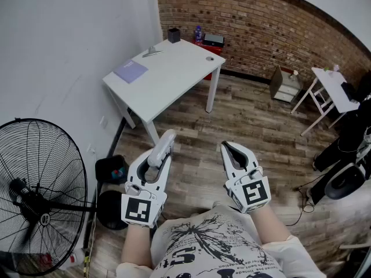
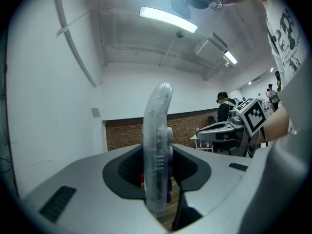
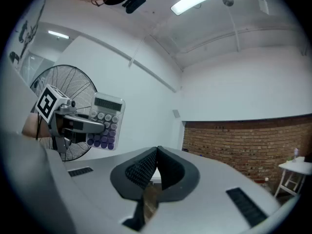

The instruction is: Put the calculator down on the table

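The left tongs (image 1: pixel 157 158) are clamped on the clear calculator (image 1: pixel 167 139), gripping it edge-on and level, up in the air over the wood floor (image 1: pixel 255 126), well apart from the white bench (image 1: pixel 174 74). The right tongs (image 1: pixel 231 149) are pinched together, empty.

The head camera looks steeply down on the left gripper (image 1: pixel 166 145) and right gripper (image 1: pixel 228 147), whose close-set cameras face level toward the shared brick wall (image 1: pixel 261 22).

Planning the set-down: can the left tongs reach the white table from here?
Probably not yet. The left tongs, gripping the calculator, are well short of the white table; only open floor lies between, so stepping closer should do.
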Action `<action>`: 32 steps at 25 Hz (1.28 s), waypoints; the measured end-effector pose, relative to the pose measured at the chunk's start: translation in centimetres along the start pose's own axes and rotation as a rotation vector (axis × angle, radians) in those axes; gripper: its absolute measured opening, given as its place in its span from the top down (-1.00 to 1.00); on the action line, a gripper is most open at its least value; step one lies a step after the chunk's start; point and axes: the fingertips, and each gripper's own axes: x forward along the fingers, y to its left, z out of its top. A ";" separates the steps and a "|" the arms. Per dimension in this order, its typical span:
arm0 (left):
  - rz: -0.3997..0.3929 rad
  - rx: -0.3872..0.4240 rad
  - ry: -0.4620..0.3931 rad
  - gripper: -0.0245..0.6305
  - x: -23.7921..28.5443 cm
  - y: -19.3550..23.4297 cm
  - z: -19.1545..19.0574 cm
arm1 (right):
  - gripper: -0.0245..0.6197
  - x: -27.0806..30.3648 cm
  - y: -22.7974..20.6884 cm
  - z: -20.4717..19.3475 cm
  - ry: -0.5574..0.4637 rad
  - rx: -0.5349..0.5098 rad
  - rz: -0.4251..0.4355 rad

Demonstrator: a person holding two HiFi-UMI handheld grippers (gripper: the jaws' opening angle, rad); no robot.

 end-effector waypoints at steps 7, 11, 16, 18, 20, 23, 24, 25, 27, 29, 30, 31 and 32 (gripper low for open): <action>-0.002 -0.010 0.000 0.49 1.0 0.8 -0.8 | 0.89 1.2 -0.5 -0.9 0.013 0.021 -0.007; 0.004 -0.019 0.014 0.49 2.0 2.3 -1.4 | 0.89 3.0 -0.9 -0.9 0.023 0.024 -0.003; 0.017 -0.005 0.118 0.49 3.8 3.9 -3.2 | 0.88 5.5 -2.3 -1.9 0.052 0.051 0.025; 0.019 -0.009 0.120 0.49 4.9 4.2 -3.8 | 0.88 6.5 -3.3 -2.7 0.061 0.058 0.029; 0.024 -0.016 0.121 0.49 6.1 4.4 -4.9 | 0.88 7.5 -4.4 -3.6 0.066 0.063 0.035; 0.050 -0.034 0.117 0.49 9.0 4.8 -5.9 | 0.88 9.5 -6.6 -5.0 0.065 0.067 0.054; 0.058 -0.029 0.124 0.49 10.2 5.0 -6.2 | 0.88 10.5 -7.6 -5.5 0.067 0.071 0.064; 0.064 -0.019 0.131 0.49 11.6 5.1 -6.6 | 0.88 11.6 -8.7 -6.1 0.072 0.077 0.078; 0.081 -0.002 0.138 0.49 14.8 5.4 -7.0 | 0.88 14.0 -10.9 -7.2 0.087 0.076 0.123; 0.115 0.014 0.140 0.49 18.2 5.9 -7.3 | 0.88 16.7 -13.2 -8.2 0.088 0.053 0.177; 0.143 0.022 0.138 0.49 19.9 6.3 -7.3 | 0.88 18.2 -14.6 -8.5 0.081 0.041 0.206; 0.178 0.028 0.133 0.49 21.7 6.6 -7.1 | 0.88 19.9 -16.2 -8.6 0.070 0.033 0.240; 0.218 0.028 0.123 0.49 23.6 6.8 -6.6 | 0.88 21.4 -17.8 -8.6 0.062 0.030 0.280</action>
